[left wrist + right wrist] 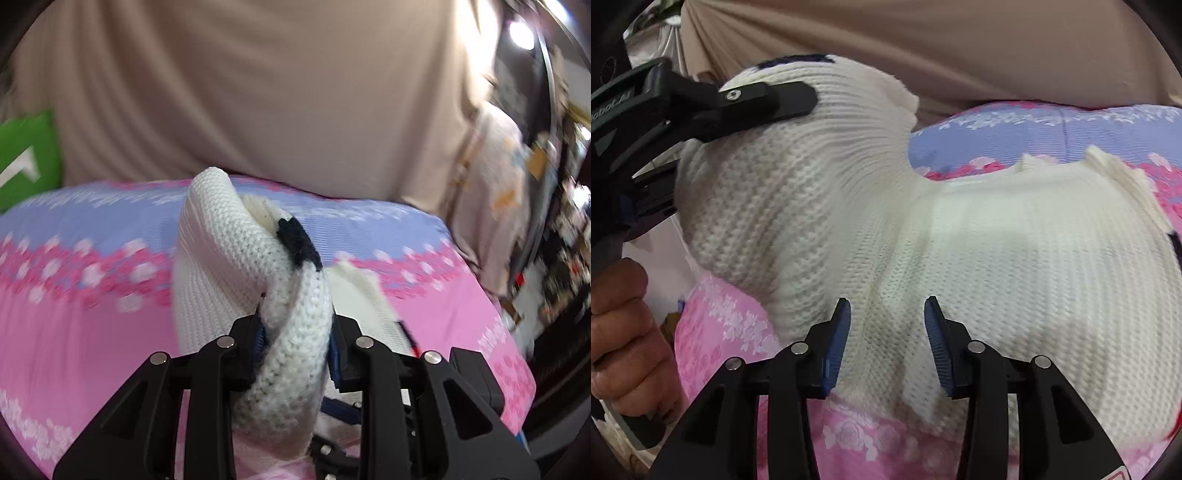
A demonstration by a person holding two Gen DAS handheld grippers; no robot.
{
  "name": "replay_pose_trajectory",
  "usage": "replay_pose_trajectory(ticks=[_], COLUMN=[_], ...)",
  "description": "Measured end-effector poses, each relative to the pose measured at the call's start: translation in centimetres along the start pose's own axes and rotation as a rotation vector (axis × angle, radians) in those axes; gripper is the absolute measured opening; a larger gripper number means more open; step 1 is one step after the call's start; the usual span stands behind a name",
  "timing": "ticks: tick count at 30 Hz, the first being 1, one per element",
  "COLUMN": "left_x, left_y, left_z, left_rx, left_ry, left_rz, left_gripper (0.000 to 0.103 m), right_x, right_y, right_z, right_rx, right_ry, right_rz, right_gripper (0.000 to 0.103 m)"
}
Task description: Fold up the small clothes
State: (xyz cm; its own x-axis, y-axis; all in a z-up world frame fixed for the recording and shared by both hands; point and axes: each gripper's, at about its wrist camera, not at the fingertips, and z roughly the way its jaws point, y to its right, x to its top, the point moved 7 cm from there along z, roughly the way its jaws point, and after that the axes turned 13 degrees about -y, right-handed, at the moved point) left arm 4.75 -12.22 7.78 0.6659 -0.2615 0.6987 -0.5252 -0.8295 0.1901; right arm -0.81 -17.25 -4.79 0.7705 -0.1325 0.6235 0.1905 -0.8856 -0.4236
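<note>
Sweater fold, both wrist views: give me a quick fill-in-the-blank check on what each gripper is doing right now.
1. The left gripper is shut on a bunched fold of the ____ knit sweater.
2. The right gripper has its jaws ____, with the sweater lying between its blue pads, unpinched.
3. The sweater rests on a flowered bedsheet that is pink and ____.
4. In the right wrist view, the person's hand shows at the ____ edge.

Missing words: white; open; blue; left

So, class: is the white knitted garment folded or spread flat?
Partly folded: the left gripper lifts one part of the white knitted garment over the rest.
</note>
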Motion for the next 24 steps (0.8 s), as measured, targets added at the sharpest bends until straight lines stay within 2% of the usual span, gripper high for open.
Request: replay_pose_trajectory(ticks=[3, 5, 8, 10, 12, 14, 15, 16, 18, 19, 22, 24], left_x=[0.2, -0.3, -2.4, -3.5, -3.7, -3.6, -3.5, -3.4, -3.4, -3.6, -4.7, -6.2], left_y=[5.9, 9.1, 11.8, 12.2, 12.2, 11.8, 11.1, 10.5, 8.3, 7.2, 3.5, 1.1], left_z=[3.5, 7.4, 13.8, 15.8, 14.4, 11.9, 10.0, 8.7, 5.6, 4.6, 3.4, 3.9], left_rx=[-0.040, -0.056, -0.042, -0.008, 0.011, -0.031, -0.059, -0.061, -0.033, -0.015, 0.043, 0.064], left_ry=[-0.060, -0.137, -0.278, -0.289, -0.238, -0.210, -0.185, -0.163, -0.103, -0.086, -0.097, -0.148], left_rz=[0.117, 0.171, 0.216, 0.232, 0.253, 0.243, 0.225, 0.211, 0.170, 0.147, 0.066, 0.002], left_gripper=[0.026, 0.026, 0.029, 0.034, 0.041, 0.050, 0.058, 0.061, 0.073, 0.075, 0.078, 0.078], right_x=[-1.9, -3.3, -5.5, -6.7, -7.2, -6.7, -6.0, -5.3, -2.8, -1.3, 2.0, 3.6], right_y=[4.2, 6.7, 10.4, 12.5, 13.8, 14.4, 14.3, 14.1, 13.7, 13.4, 12.6, 11.9], right_z=[-3.8, -6.0, -9.0, -10.7, -12.1, -13.3, -13.9, -14.3, -15.1, -15.0, -13.6, -11.7], right_rx=[-0.029, -0.082, -0.164, -0.184, -0.195, -0.204, -0.199, -0.190, -0.156, -0.140, -0.089, -0.084], right_ry=[0.045, 0.061, 0.075, 0.088, 0.104, 0.123, 0.136, 0.151, 0.180, 0.183, 0.146, 0.098], right_rz=[0.113, 0.162, 0.239, 0.295, 0.321, 0.316, 0.304, 0.288, 0.250, 0.236, 0.194, 0.172], right_gripper=[0.044, 0.044, 0.046, 0.047, 0.047, 0.047, 0.048, 0.050, 0.056, 0.060, 0.072, 0.072])
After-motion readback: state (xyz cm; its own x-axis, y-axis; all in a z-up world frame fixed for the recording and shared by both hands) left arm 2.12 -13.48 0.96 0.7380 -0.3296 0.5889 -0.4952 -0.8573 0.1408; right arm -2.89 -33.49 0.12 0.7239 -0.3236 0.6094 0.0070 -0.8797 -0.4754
